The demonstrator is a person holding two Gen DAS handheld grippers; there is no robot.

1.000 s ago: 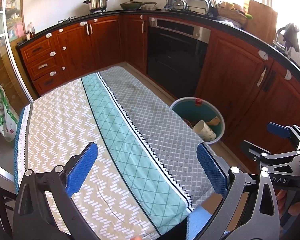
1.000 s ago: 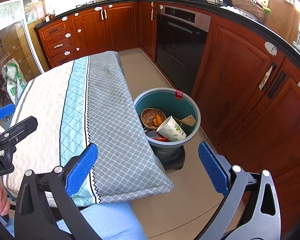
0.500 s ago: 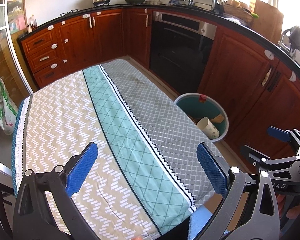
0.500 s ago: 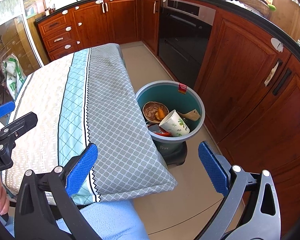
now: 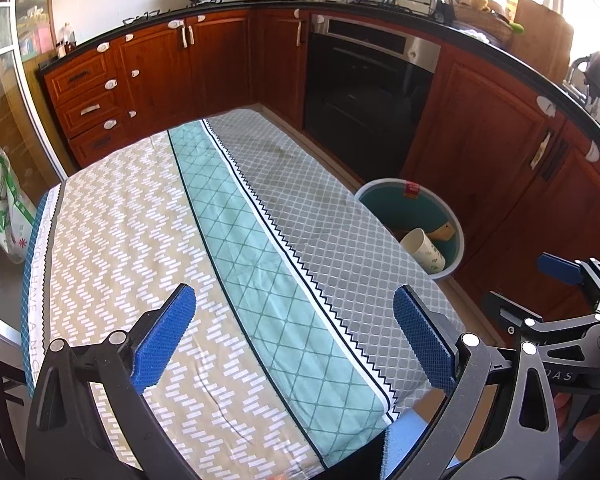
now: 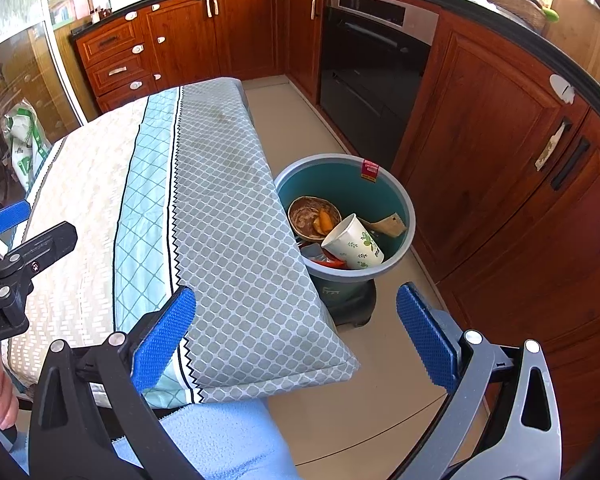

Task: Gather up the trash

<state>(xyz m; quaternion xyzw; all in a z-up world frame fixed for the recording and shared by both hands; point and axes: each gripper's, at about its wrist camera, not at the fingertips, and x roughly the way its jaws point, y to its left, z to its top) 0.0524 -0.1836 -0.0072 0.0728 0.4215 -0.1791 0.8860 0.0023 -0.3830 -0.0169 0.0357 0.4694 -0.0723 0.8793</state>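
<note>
A teal bin with a grey rim stands on the floor beside the table's right side; the left wrist view shows the bin past the cloth's edge. Inside lie a white paper cup, a brown bowl with orange scraps, a red wrapper and a wooden piece. My left gripper hovers open over the patterned tablecloth, holding nothing. My right gripper stands open above the table's near right corner, short of the bin, also holding nothing.
Red-brown kitchen cabinets and a black oven line the far and right sides. A white-and-green bag sits on the floor at left. A light blue cloth lies at the table's near edge. Beige floor shows around the bin.
Both grippers have stayed open. Both views have pulled back and tilted slightly, so the bin and table sit a little lower and farther in frame.
</note>
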